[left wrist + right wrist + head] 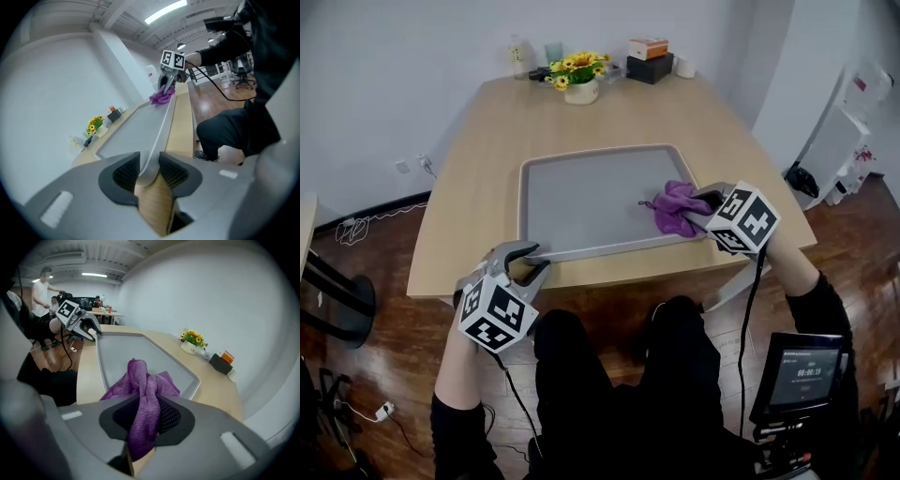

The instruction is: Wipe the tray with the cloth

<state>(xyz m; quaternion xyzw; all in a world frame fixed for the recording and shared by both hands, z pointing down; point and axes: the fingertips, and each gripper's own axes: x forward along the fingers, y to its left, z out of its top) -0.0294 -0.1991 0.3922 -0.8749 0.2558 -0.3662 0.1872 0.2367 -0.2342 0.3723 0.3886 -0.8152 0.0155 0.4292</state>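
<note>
Though bunched, fuzzy cloth [675, 208]; smooth tray [581, 202]

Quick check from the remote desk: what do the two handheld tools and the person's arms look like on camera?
The left tool and right tool are grey moulded plastic with dark ribbed pads. Each carries a white cube printed with black square markers. A thin black cable trails from each. The person wears black sleeves.

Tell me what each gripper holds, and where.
Left gripper: the tray, by its near left corner rim. Right gripper: the cloth, by a bunched fold.
</note>
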